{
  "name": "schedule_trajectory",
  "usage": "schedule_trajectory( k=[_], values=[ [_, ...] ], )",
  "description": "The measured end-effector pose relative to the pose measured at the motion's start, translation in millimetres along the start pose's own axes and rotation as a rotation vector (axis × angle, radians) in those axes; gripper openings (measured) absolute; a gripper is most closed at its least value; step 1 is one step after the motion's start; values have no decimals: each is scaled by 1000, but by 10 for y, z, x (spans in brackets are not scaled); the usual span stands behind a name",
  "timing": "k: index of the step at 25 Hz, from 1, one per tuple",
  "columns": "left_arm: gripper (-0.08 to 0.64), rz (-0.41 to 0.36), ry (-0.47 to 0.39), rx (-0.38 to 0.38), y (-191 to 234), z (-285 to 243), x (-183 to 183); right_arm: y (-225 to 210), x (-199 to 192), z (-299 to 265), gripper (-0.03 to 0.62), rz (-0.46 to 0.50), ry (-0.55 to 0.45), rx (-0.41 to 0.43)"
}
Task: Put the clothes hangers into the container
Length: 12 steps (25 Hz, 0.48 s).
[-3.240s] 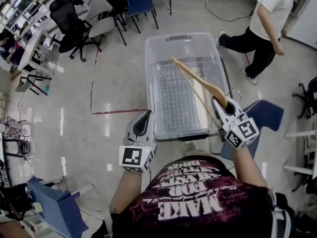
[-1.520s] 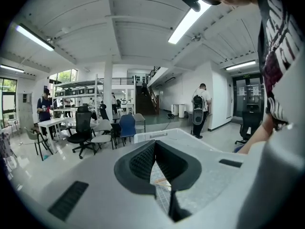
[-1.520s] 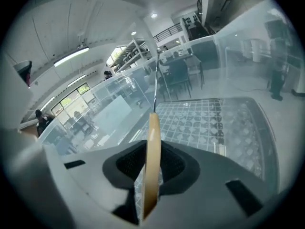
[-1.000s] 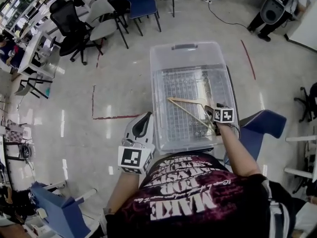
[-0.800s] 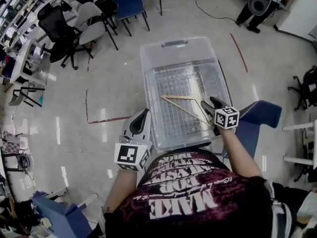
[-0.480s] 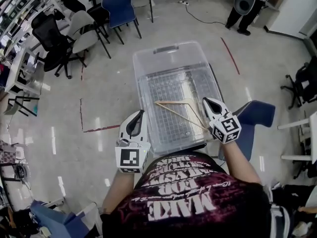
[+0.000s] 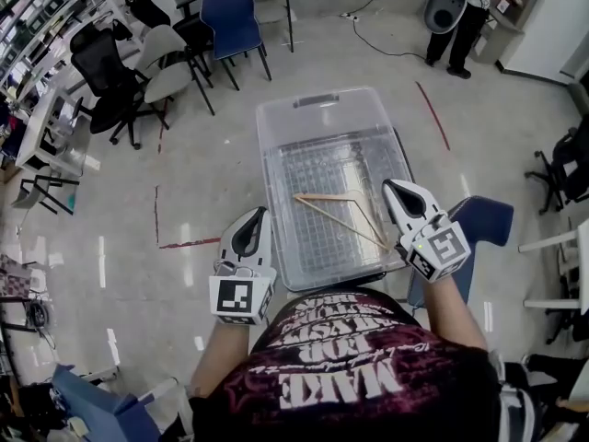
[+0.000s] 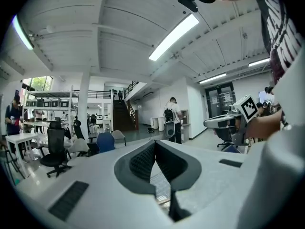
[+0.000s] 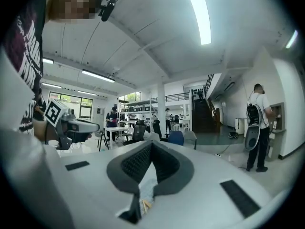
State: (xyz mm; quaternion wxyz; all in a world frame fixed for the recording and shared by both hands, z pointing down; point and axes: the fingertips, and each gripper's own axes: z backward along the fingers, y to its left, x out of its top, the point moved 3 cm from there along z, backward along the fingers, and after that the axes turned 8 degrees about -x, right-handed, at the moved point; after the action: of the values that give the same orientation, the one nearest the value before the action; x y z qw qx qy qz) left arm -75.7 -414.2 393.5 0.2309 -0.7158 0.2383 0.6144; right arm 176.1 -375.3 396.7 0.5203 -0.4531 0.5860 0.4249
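A clear plastic container (image 7: pixel 269 159) stands on the floor in front of me. One wooden clothes hanger (image 7: pixel 337 209) lies flat on its ribbed bottom, free of both grippers. My right gripper (image 7: pixel 390 185) hovers over the container's near right rim, just right of the hanger, shut and empty. In the right gripper view its jaws (image 9: pixel 150 143) meet at the tip, and a sliver of the hanger (image 9: pixel 143 204) shows below them. My left gripper (image 7: pixel 256 214) hangs outside the container's near left corner, shut with nothing in it, its jaws (image 8: pixel 155 143) touching.
A blue seat (image 7: pixel 485 223) sits right of the container. Office chairs (image 7: pixel 115 58) and a blue chair (image 7: pixel 230 15) stand at the far left, beside desks. A person (image 7: pixel 456 7) stands at the far right. A red tape line (image 7: pixel 189 243) marks the floor on the left.
The right gripper lowered the hanger into the container, let it go and drew back to the right rim, now shut. The hanger lies on the bottom. The left gripper has barely moved.
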Motion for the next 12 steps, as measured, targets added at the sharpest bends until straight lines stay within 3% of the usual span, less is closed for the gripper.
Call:
schedule_trajectory(
  k=[12],
  values=[
    [6,16,-14,4,-10,-45,15,167,91,3,3,27,0,74]
  ],
)
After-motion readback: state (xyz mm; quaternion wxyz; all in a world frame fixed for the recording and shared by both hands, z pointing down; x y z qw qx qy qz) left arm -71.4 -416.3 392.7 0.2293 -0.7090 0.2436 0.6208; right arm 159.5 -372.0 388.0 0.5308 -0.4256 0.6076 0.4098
